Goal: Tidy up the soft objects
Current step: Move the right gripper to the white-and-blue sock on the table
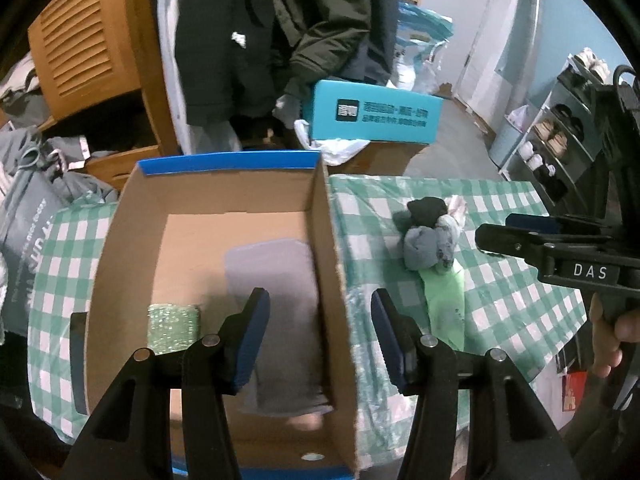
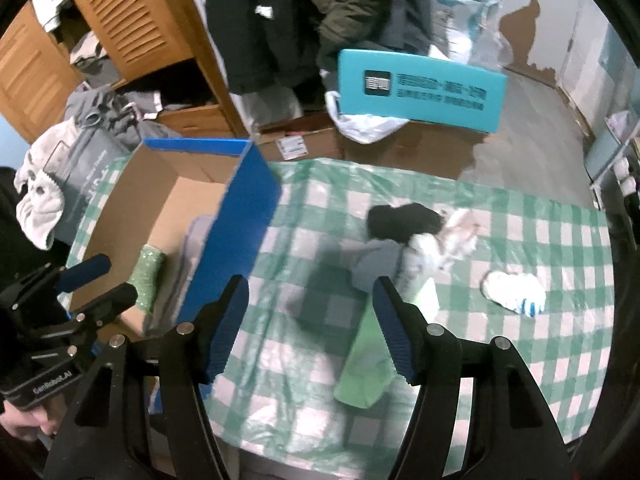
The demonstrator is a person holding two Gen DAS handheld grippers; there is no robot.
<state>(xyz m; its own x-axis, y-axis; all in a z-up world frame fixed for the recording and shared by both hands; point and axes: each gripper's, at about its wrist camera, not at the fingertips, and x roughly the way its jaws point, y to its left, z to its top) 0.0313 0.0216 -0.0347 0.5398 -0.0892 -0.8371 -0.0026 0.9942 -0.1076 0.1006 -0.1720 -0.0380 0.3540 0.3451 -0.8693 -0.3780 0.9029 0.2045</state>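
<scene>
**Cluttered room, checked desk: sock pile lies right of the box, right hand nearer**

Messy bedroom, wardrobe and hanging coats at the far side. The desk (image 2: 520,240) has a green-and-white checked cloth under clear plastic. On its left part stands an open cardboard box (image 1: 132,240) with blue rim. Inside it lie a grey folded cloth (image 1: 276,300), flat along the right wall, and a green sparkly piece (image 1: 173,326) near the front left.

Remaining soft things sit on the cloth, right of the box and apart from it: a sock pile (image 1: 430,232) of black, grey and pale rolled pieces touching each other, and a green sock (image 2: 370,356) that runs from the pile toward the near edge, long axis near-to-far. A white sock with blue stripes (image 2: 514,292) lies alone further right.

Left hand-held gripper (image 1: 320,336) hangs over the box's right wall, jaws apart, nothing between them. Right hand-held gripper (image 2: 312,328) hangs over the cloth, jaws apart and empty; the green sock runs under its right finger and the pile lies just beyond that fingertip, up and to the right.

Judgement: the right hand is nearer to the pile and green sock; the left would have to cross the box wall. Next pick probably falls to the right hand, with the jaws closing across the sock's width.
</scene>
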